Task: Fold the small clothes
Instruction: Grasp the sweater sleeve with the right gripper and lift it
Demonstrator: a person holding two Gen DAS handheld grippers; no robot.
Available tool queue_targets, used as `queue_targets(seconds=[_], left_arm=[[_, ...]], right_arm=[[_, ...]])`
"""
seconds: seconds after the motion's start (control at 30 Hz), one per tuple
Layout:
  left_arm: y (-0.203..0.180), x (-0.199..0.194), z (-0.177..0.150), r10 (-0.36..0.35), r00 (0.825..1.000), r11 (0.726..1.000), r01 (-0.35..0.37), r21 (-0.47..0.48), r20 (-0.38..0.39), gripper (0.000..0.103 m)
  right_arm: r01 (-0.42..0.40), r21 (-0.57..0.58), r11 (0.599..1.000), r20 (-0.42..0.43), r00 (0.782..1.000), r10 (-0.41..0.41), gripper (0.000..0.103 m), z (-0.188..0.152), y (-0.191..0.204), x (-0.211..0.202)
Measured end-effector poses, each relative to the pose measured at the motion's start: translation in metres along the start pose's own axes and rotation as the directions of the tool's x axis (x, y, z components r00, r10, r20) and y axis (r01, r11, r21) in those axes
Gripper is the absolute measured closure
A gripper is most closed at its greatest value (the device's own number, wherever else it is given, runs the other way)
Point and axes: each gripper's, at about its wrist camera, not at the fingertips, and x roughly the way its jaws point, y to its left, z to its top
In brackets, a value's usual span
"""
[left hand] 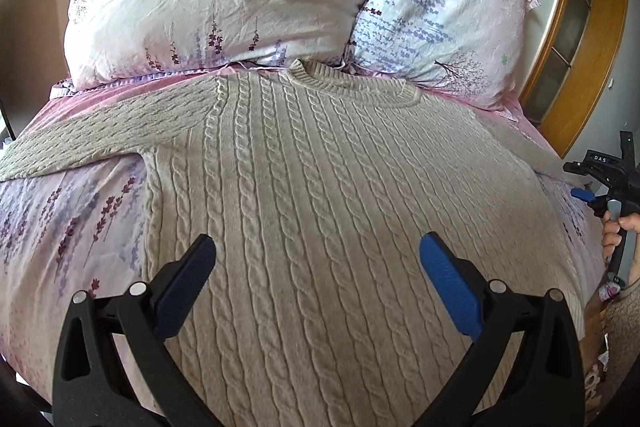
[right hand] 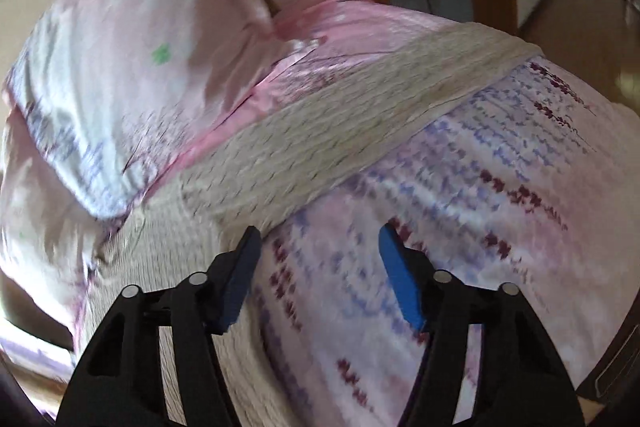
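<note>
Hovering over the sweater (left hand: 320, 187) spread flat on the bed (left hand: 72, 211), left gripper (left hand: 318, 255) gapes empty. Right gripper (right hand: 320, 259), half-spread and empty, hangs beside the sleeve (right hand: 320, 147); blur risks a mis-pinch catching bedding.

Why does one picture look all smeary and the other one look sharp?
In the right wrist view the sleeve, pillow and flowery bedcover are streaked with motion blur, while the right gripper itself stays crisp. In the left wrist view the sweater shows sharp cable stitches between the fingers. Both views bulge at the edges from the fisheye lens.
</note>
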Motion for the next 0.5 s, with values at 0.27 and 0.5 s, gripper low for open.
queue_targets(seconds=[0.27,0.5], left_arm=[[0.009,0.029,0.024,-0.012,0.999,1.0,0.01,-0.025,-0.049,0.002],[0.018,0.046,0.027,-0.052,0.995,0.997,0.047,-0.061,-0.087,0.002]], right_arm=[[0.088,0.255,0.963,0.025,0.995,-0.098,0.055,0.058,-0.055,0.032],[0.08,0.355,0.931,0.054,0.993,-0.106,0.07,0.072,-0.079,0.04]])
